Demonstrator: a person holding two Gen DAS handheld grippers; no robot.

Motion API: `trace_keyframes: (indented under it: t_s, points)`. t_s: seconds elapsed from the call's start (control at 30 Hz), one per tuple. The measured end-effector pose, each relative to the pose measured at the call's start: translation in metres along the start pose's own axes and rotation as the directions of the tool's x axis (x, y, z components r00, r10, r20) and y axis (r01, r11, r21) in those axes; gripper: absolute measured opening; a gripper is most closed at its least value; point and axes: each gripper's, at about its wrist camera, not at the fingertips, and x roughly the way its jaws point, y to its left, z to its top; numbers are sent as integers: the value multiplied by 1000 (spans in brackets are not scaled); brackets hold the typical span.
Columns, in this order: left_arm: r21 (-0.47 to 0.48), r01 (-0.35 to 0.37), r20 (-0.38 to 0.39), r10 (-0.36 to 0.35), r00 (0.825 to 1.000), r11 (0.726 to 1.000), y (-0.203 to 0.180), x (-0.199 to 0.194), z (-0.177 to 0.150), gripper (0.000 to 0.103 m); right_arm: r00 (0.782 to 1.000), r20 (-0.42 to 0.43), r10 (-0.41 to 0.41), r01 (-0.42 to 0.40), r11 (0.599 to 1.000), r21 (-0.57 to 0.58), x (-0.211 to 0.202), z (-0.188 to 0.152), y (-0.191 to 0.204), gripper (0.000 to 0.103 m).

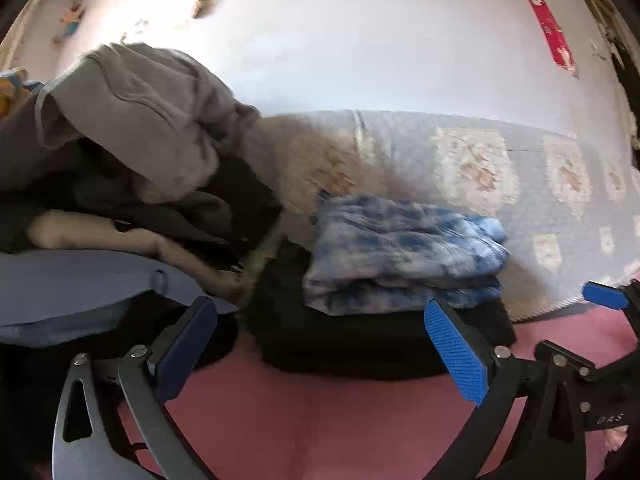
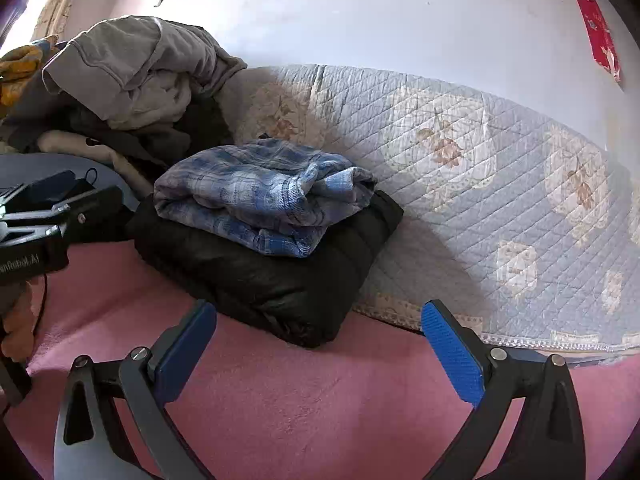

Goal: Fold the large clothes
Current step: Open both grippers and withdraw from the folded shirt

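A folded blue plaid shirt point(image 2: 264, 196) lies on top of a folded black padded jacket point(image 2: 272, 272) on the pink blanket point(image 2: 304, 400). Both show in the left wrist view too, the shirt point(image 1: 400, 248) above the jacket point(image 1: 360, 340). A heap of unfolded clothes with a grey garment point(image 2: 132, 64) on top sits to the left, also in the left wrist view point(image 1: 140, 120). My right gripper point(image 2: 320, 350) is open and empty, just in front of the jacket. My left gripper point(image 1: 320, 348) is open and empty, close to the jacket's near edge.
A quilted blue floral bedspread point(image 2: 500, 168) covers the bed behind and to the right, against a white wall point(image 2: 360, 12). A blue-grey cloth point(image 1: 80, 292) lies at the left. The other gripper point(image 2: 36, 216) shows at the left edge of the right wrist view.
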Motion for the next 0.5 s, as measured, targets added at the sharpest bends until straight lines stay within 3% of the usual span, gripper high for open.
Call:
trace_keyframes:
  t_s: [0.5]
  points:
    - [90, 39, -8, -39, 999, 995, -21, 2, -1, 103, 999, 4, -36, 36, 998, 48, 13, 5, -11, 103]
